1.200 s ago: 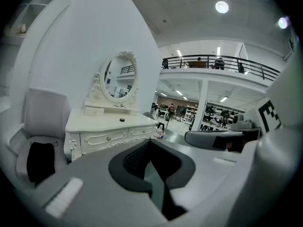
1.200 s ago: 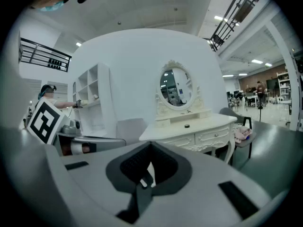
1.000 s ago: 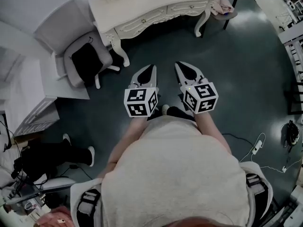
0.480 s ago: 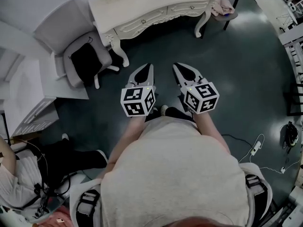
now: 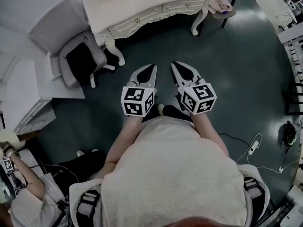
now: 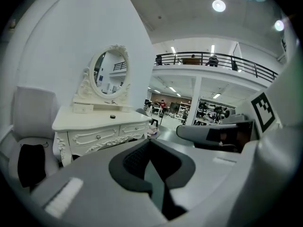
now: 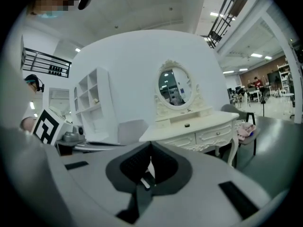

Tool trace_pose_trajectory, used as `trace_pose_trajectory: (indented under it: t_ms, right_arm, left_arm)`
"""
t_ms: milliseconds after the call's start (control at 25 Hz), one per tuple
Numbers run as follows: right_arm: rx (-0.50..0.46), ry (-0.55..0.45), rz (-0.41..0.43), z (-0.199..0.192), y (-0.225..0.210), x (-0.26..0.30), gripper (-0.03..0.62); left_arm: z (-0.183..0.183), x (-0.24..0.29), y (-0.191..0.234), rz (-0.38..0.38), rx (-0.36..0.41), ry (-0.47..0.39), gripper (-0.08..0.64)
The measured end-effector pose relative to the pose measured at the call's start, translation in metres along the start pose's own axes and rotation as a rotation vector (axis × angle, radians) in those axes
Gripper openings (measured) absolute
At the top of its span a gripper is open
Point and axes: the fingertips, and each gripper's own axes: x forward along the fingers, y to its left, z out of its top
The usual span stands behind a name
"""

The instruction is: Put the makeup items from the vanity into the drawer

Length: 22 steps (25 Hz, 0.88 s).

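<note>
Dark floor (image 5: 156, 46) open between vanity (image 5: 142, 6) front edge and tools; left tool (image 5: 147, 70), right tool (image 5: 179, 67) both pressed together, empty.

Cream-white vanity (image 5: 142, 6), dark grey-green floor (image 5: 246, 65), white chair (image 5: 57, 25) with black cushion (image 5: 81, 60), black-and-white patterned marker cubes (image 5: 138, 101).

My left gripper (image 5: 152, 66) and right gripper (image 5: 173, 64) have smooth, matt grey plastic shells and black ribbed pads (image 6: 137, 159). The vanity (image 5: 142, 11) looks like cream-painted carved wood with a satin finish, and its mirror (image 6: 108, 72) is shiny glass. The dark floor (image 5: 246, 56) is smooth and glossy. The chair (image 5: 54, 27) is pale matt cloth.
</note>
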Motion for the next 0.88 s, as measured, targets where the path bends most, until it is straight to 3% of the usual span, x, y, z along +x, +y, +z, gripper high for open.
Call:
trace_pose_trajectory:
  t_ms: [360, 480, 880]
  right_arm:
    - [0.029, 0.010, 0.046, -0.010, -0.012, -0.003, 0.008]
    - [0.043, 0.001, 0.014, -0.009, -0.023, 0.001, 0.008]
    - [0.060, -0.004, 0.002, 0.003, -0.047, 0.060, 0.008]
  left_arm:
    - [-0.018, 0.005, -0.010, 0.024, 0.019, 0.047, 0.009]
    - [-0.016, 0.009, -0.007, 0.040, 0.028, 0.044, 0.009]
    - [-0.003, 0.052, 0.044, 0.045, -0.003, 0.059, 0.009]
